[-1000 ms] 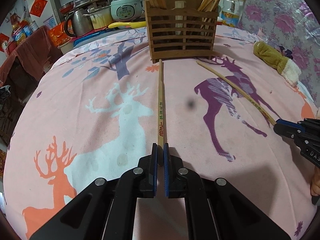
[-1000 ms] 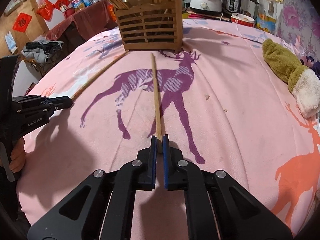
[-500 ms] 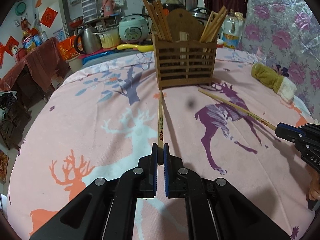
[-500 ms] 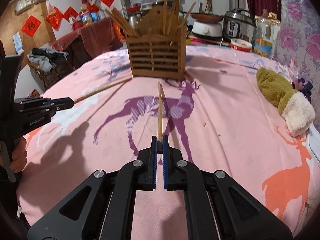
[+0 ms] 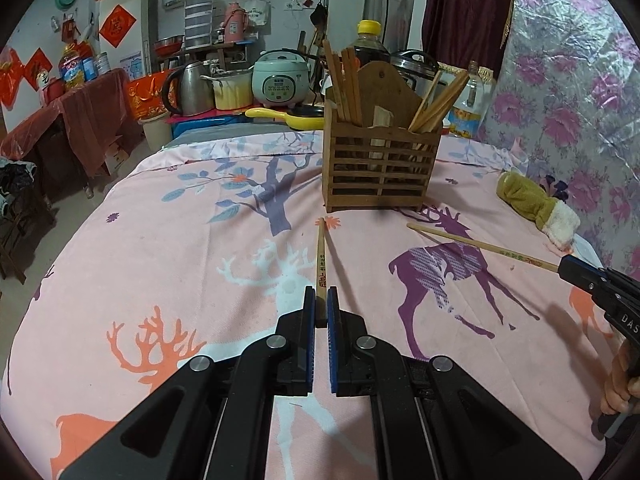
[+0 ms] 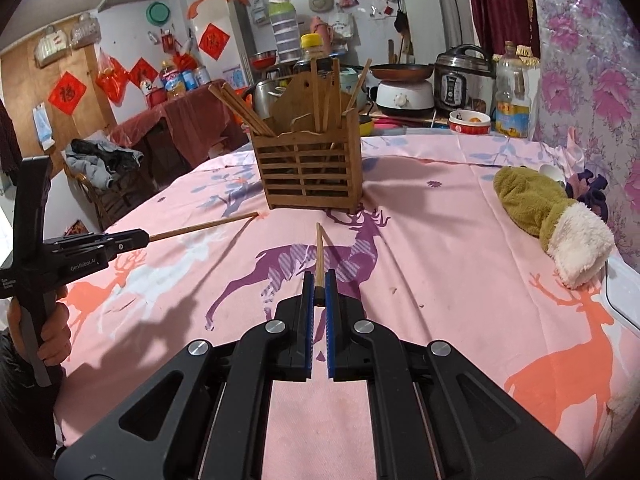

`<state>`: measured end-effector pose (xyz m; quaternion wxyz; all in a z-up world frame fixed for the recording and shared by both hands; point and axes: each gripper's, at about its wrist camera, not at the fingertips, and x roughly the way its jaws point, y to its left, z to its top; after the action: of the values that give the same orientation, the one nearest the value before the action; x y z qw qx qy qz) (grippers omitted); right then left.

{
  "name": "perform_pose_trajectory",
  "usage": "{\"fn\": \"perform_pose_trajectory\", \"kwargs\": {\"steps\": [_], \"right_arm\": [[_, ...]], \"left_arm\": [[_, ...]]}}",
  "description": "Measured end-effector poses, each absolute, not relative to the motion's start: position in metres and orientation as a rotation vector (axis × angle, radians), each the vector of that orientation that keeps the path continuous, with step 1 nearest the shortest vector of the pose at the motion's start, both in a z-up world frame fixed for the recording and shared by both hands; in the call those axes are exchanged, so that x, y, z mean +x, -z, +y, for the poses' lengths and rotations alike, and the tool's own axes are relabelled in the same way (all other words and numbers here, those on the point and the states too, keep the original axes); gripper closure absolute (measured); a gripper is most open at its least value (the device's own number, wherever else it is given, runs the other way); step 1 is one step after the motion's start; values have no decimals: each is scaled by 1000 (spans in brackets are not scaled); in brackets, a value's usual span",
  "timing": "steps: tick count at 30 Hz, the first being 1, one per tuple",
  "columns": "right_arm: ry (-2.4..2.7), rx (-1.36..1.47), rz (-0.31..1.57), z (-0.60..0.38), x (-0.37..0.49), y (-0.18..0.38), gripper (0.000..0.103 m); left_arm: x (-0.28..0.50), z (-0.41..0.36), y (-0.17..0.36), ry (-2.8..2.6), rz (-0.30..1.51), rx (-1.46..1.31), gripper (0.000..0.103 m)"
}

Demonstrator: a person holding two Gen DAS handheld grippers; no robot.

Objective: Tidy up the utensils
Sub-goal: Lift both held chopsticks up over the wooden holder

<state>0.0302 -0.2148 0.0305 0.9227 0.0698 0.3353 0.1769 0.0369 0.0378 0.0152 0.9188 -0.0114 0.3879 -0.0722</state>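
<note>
Pretty clearly somebody's home kitchen – a rice cooker [image 5: 281, 78], kettle [image 5: 188, 88] and pressure cooker [image 6: 464, 74] crowd the counter behind the table [image 5: 160, 240]; oil bottles [image 6: 512, 92], a yellow pan [image 5: 288, 117] and a fridge [image 5: 124, 44] with red paper decorations [image 5: 117, 25]; bags hang on the wall – a lived-in, cluttered place.
</note>
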Motion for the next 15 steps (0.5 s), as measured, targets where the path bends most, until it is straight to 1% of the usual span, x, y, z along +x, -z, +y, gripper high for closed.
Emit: {"fn": "perform_pose_trajectory", "kwargs": {"steps": [6,15], "right_arm": [[-368,188,641,-225,30,-47,97],[-383,165,558,-211,46,-100,97]], "left_arm": [[42,43,-27,167,804,-63,97],[56,32,-85,167,731,-21,97]]}}
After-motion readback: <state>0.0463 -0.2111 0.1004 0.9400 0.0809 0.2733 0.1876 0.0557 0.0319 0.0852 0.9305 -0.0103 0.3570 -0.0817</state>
